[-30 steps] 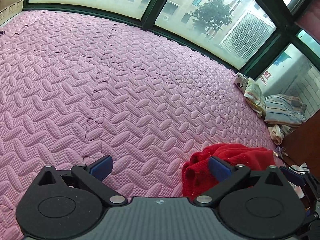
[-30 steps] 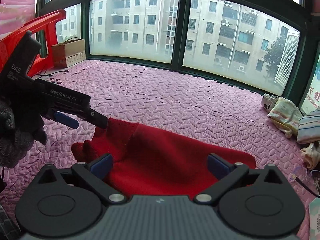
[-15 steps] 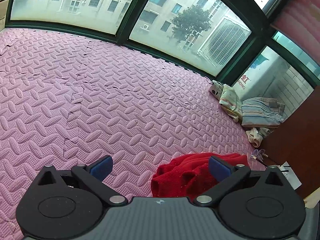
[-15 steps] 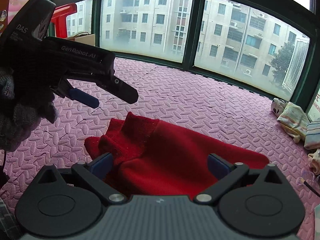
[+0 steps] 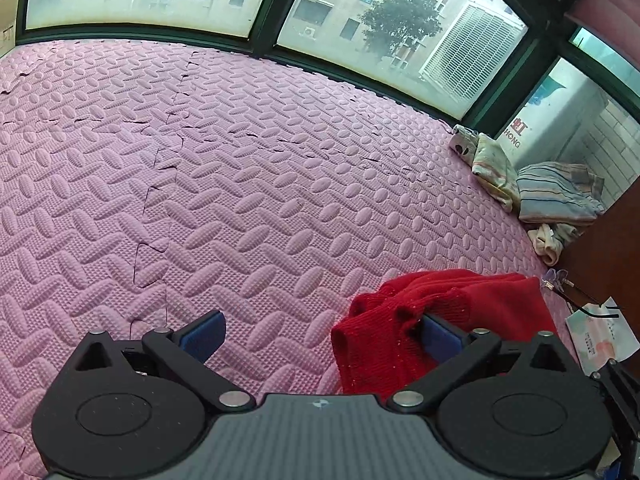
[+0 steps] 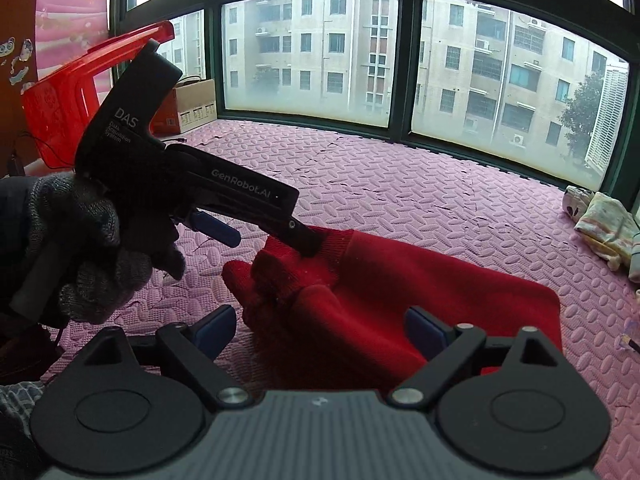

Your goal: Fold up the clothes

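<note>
A pink foam mat [image 5: 248,184] of interlocking embossed tiles covers the floor. On it lies a rumpled red knit sweater [image 6: 400,300]. The right gripper [image 6: 320,330], jaws wide though just narrowing, straddles its bunched edge. The left gripper [image 5: 320,332] gapes, one pad [image 5: 440,334] against a ribbed fold.

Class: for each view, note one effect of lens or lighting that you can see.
Left wrist view: fisheye bends the window frame into an arc. Right wrist view: daylight is flat and hazy; the red garment shows only a soft dark shadow near the camera.
</note>
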Demonstrator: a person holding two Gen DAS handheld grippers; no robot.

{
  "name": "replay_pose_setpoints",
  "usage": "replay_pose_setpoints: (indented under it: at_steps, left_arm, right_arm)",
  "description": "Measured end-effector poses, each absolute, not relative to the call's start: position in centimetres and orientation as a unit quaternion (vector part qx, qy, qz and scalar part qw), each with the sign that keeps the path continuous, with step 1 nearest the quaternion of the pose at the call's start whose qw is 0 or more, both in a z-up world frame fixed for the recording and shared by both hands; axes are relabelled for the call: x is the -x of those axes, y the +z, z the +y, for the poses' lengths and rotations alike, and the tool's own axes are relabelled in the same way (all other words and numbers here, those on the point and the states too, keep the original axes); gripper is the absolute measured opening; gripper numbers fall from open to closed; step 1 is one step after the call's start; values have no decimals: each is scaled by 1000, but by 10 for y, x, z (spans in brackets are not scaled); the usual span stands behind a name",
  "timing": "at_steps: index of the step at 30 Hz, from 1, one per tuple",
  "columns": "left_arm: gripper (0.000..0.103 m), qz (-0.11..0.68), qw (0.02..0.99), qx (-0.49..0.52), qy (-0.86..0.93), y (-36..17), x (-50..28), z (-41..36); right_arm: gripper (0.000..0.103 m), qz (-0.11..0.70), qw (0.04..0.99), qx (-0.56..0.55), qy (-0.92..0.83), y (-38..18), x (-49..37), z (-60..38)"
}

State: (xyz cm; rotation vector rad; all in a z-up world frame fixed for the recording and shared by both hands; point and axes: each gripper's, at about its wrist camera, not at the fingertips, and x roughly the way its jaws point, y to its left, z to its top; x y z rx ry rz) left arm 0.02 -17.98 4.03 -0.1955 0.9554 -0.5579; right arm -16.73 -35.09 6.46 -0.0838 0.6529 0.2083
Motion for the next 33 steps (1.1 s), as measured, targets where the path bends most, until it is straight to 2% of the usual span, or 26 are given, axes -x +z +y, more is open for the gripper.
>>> replay_pose_setpoints:
  at_steps: [15,22,33]
  left_arm:
    - [103,453,848,79,-263,45,21,-180]
    - [103,446,852,74,-266,53,32,-177]
    - [103,451,852,65,-258,51,37,-176]
  right_arm:
    - [91,354,934,-33,45,53,198,-378]
    - [91,328,944,-44,11,67,213,-394]
    - [91,351,932,-88,-19,53,222,-415]
